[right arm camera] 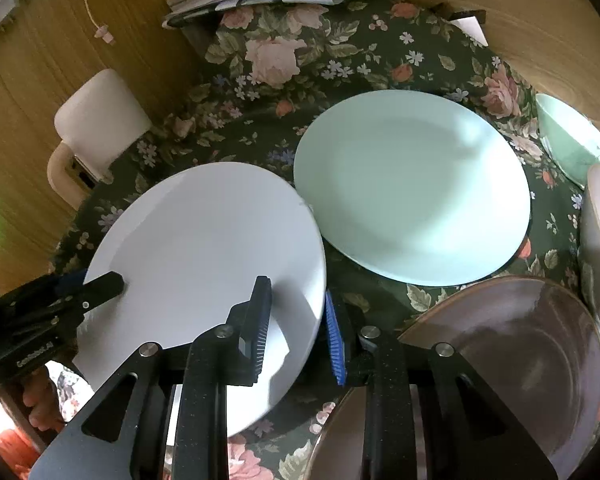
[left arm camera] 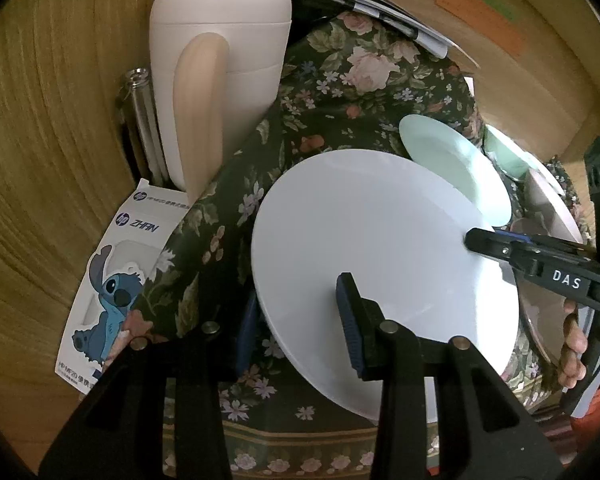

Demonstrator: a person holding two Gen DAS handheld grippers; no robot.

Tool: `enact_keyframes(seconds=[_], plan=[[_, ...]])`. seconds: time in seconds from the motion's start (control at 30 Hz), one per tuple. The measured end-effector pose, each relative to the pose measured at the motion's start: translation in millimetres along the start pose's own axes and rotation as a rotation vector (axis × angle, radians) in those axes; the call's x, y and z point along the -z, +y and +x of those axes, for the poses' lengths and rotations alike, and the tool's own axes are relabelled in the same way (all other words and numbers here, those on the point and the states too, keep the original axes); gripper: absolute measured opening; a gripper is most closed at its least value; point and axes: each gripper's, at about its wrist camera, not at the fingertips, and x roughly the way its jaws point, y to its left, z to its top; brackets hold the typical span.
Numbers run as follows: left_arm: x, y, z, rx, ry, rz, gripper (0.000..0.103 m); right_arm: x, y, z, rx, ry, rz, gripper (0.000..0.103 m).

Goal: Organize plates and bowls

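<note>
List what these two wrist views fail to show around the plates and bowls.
- Green bowl: right wrist view, cut off by the frame edge; a sliver in the left view.
- Brown plate: right wrist view, near part hidden behind the right gripper.
- White plate underside: both views, hidden by the plate itself, so contact of the lower fingers is unclear.
- Metal bottle: left wrist view, mostly behind the white jug.

White plate [right arm camera: 204, 248]: plain, no pattern. Second plate [right arm camera: 412, 188]: pale mint green, plain. Third plate [right arm camera: 512, 344]: glossy brown, lighter rim. Bowl [right arm camera: 568, 140]: mint green. Cloth [right arm camera: 332, 52]: dark green, pink roses, small blue-white flowers. Jug [left arm camera: 220, 60]: cream, beige handle. Gripper pads [right arm camera: 334, 336]: blue, ribbed. Box [left arm camera: 112, 272]: white, blue cartoon figure.
</note>
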Motion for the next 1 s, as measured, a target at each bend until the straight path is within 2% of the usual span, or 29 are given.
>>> enact_keyframes(seconds=[0.27,0.53,1.0], plan=[[-0.5,-3.6,-2.6,0.0,0.005,-0.016,0.038,5.4,-2.3,-7.8,-0.014,-0.023,0.018,0.024],[-3.4,-15.6,-15.3,0.01,-0.029,-0.003,0.038,5.0,-6.3,-30.0,-0.026,-0.082,0.039,0.024],[-7.7,-43.9,-15.9,0.056,-0.047,0.034,0.038,15.5,-24.0,-57.7,0.001,-0.149,0.055,0.024]])
